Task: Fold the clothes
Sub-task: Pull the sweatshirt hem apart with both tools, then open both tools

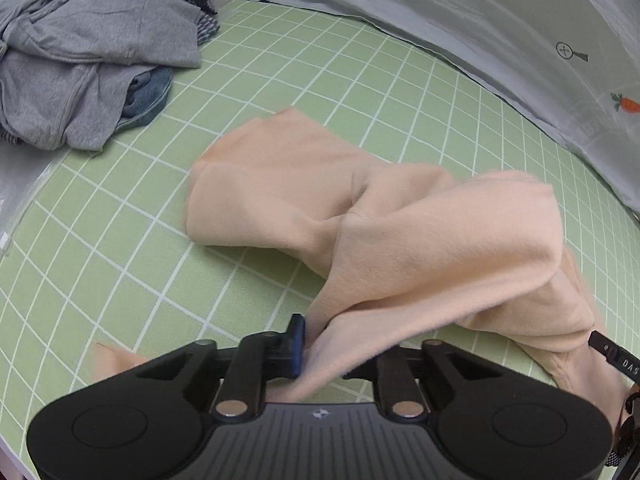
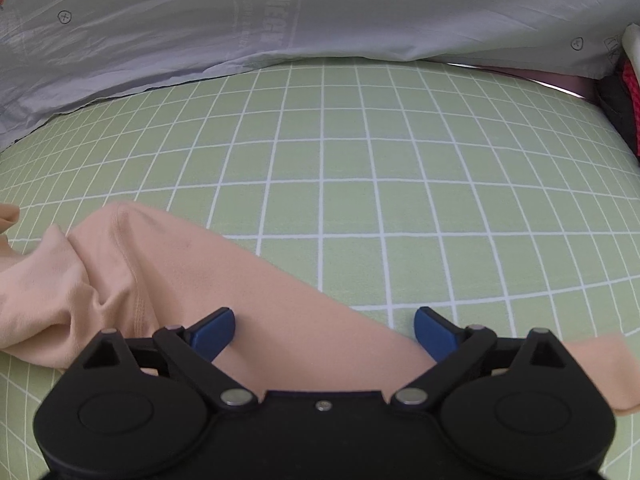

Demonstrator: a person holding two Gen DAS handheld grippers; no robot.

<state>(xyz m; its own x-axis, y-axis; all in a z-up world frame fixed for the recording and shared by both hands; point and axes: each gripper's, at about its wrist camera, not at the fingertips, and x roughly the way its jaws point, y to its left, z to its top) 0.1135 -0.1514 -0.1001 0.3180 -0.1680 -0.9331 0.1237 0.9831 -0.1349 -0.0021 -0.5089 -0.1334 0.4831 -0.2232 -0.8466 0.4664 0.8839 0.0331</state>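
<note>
Peach garment (image 1: 360,216); grey pile (image 1: 80,64) leftward only.

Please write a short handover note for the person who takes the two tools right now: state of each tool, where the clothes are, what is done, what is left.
Left tool: shut on an edge of the peach garment, lifting that part off the green checked sheet.
Right tool: open, over another stretch of the peach garment, gripping nothing.
Other clothes: a grey garment lies on a heap with denim and checked fabric, far left on the sheet, not folded.
Done: the peach garment is out on the sheet, partly doubled over, still rumpled.
Left: probably grip with the right tool, flatten, finish the fold, then work through the heap.
</note>
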